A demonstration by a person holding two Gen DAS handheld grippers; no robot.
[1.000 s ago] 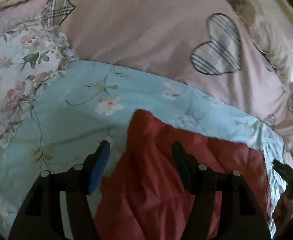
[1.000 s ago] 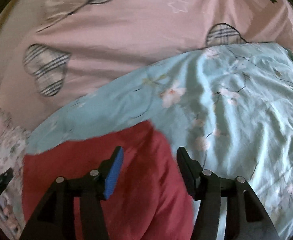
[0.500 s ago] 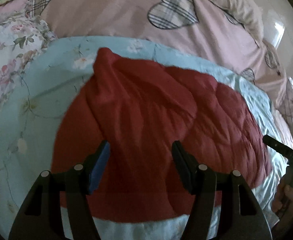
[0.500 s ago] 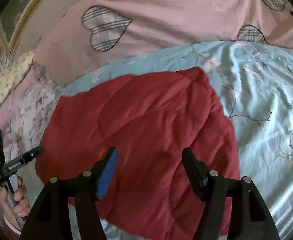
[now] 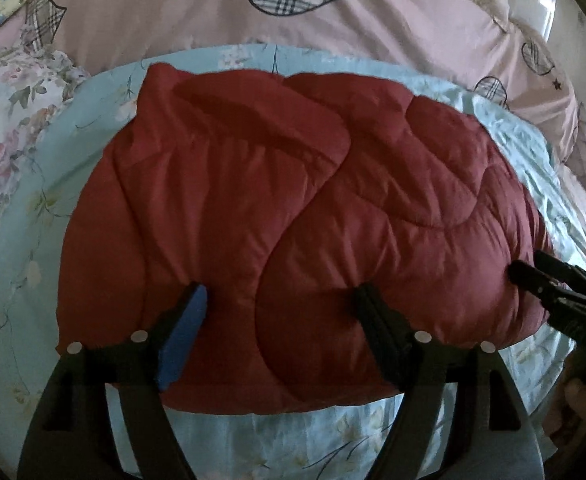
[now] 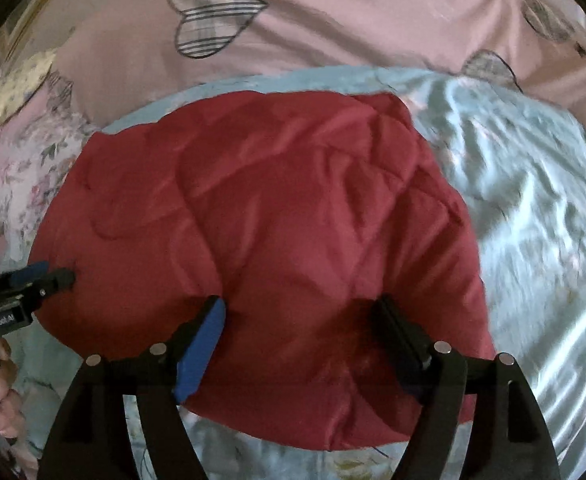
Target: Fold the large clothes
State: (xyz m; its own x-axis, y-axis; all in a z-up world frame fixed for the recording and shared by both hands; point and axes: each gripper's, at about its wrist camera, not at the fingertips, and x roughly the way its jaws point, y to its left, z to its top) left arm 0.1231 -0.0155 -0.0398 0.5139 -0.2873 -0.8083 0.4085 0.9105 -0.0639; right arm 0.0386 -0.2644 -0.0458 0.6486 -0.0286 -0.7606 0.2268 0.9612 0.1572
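Both your claws, left claw [image 5: 281,306] and right claw [image 6: 301,320], are spreading off the jacket [image 5: 293,200] (probably free); puffy fold could spring open.

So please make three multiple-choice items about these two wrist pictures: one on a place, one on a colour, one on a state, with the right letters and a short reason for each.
1. What does the red padded garment lie on?
A. a wooden floor
B. a light blue flowered sheet
C. a chair

2. What colour is the pad on one finger of the left hand-held gripper?
A. blue
B. yellow
C. white

3. How does the garment lie?
A. hung on a hanger
B. rolled into a tube
C. in a folded bundle, one layer lapping over another

Answers:
1 B: blue flowered cloth shows around the garment's edges.
2 A: the blue pad stands out against the black finger.
3 C: a curved edge crosses the garment's middle, with padding under it.
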